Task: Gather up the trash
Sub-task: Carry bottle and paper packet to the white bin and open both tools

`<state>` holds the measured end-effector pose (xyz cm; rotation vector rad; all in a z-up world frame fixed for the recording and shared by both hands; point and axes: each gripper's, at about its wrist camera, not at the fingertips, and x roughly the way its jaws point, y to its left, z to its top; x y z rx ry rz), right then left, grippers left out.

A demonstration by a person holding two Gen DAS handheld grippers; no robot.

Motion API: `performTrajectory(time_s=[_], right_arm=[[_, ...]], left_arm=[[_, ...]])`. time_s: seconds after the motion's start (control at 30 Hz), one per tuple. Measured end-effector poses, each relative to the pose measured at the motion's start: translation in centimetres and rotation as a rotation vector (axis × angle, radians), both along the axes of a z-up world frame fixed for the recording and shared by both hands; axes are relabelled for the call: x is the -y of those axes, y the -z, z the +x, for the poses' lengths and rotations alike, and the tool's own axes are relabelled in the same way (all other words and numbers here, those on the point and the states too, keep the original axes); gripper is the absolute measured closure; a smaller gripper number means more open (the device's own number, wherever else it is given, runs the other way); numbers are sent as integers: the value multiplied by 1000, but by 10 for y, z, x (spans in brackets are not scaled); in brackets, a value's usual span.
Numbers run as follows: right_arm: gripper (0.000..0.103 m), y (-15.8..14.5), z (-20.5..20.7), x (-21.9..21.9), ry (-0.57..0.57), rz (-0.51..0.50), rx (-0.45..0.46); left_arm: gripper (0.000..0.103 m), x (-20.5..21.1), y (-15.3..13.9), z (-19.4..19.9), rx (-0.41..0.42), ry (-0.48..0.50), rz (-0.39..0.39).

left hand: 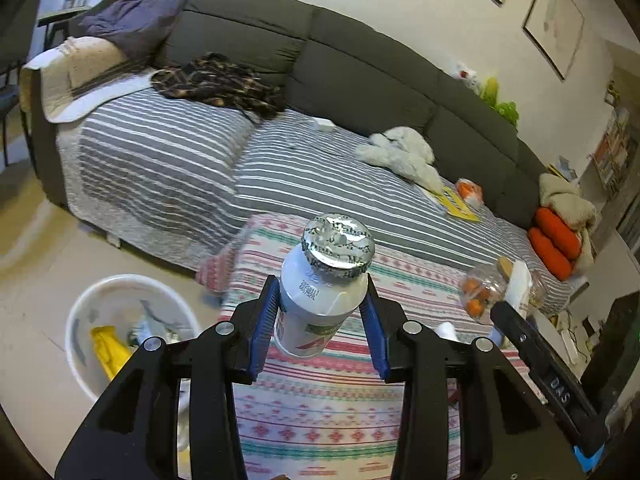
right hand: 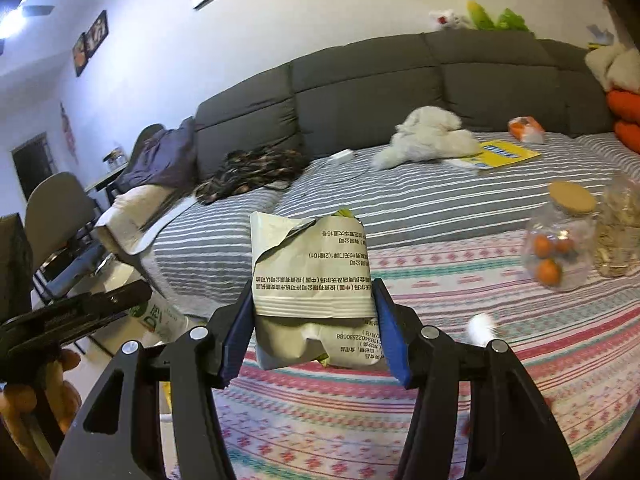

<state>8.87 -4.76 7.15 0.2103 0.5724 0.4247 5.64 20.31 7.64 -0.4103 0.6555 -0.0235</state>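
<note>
left tongs clamp a foil-topped bottle (upright), right tongs clamp a crumpled wrapper.

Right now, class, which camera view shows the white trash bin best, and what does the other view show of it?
The left wrist view: the white trash bin stands on the floor at lower left, its open top showing yellow trash inside. The right wrist view does not show it clearly.

A patterned cloth covered the near surface, and a jar of oranges stood on it beside a bag of snacks. Behind lay the striped sofa cover, carrying a white plush toy, a yellow booklet and dark clothing. A white bin stood on the floor.
</note>
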Motion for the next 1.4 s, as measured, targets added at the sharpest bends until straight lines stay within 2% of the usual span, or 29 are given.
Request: performTrajectory(time_s=[0.2, 0.4, 0.73, 0.87, 0.97, 1.17, 1.4], right_arm=[[47, 10, -1, -43, -67, 50, -41], [47, 16, -5, -100, -144, 55, -55], [47, 36, -4, -199, -279, 65, -113], [28, 43, 3, -226, -309, 89, -153], [22, 46, 14, -235, -302, 122, -193], [17, 50, 29, -226, -275, 175, -242], [17, 45, 33, -207, -224, 153, -226]], left_arm=[[65, -46, 1, -12, -14, -75, -8], [65, -87, 3, -27, -22, -144, -3], [65, -153, 6, -49, -36, -247, -54], [65, -169, 7, -54, -34, -279, -66], [65, -179, 10, -56, -44, -294, -74], [65, -187, 17, -54, -72, -301, -73], [64, -180, 25, -42, -111, -269, -73]])
